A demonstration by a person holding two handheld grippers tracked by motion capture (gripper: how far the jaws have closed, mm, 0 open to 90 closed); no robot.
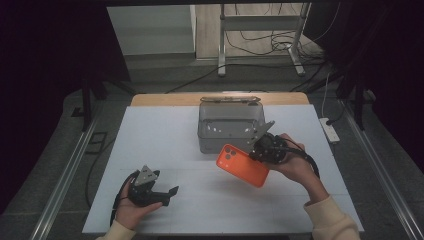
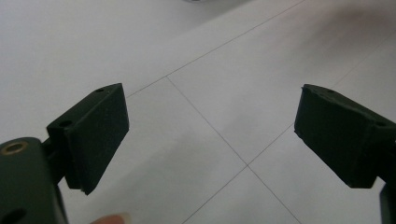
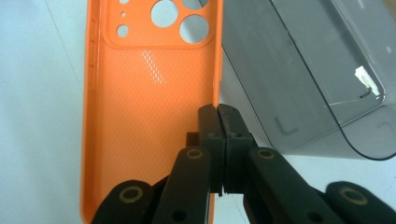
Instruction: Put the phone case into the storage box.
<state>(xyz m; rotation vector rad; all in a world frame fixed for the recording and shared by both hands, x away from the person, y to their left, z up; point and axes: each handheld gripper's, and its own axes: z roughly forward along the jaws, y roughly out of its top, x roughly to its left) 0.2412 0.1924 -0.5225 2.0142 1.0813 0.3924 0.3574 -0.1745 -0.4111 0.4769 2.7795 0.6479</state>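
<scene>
A: Nearest the camera, left gripper (image 1: pixel 167 194) – what's it doing?

B: Idle, resting low on the white table (image 1: pixel 150 135), near left. Jaws wide apart w/ nothing between them; I'd say it's parked so it stays clear.

A: And the right gripper (image 3: pixel 218 112)?

B: Jaws clamped tight on one long edge of the orange plastic phone case (image 3: pixel 149 107), pinching the thin side wall. Edge grip prob. keeps the case rigid for carrying.

A: Where's the case?

B: Held off the table, tilted, just near of the clear grey plastic box (image 1: pixel 230 127), centre-far. Looks headed for the box.

A: Case details?

B: Empty shell, dotted inner texture, round camera cut-outs at its far end.
</scene>
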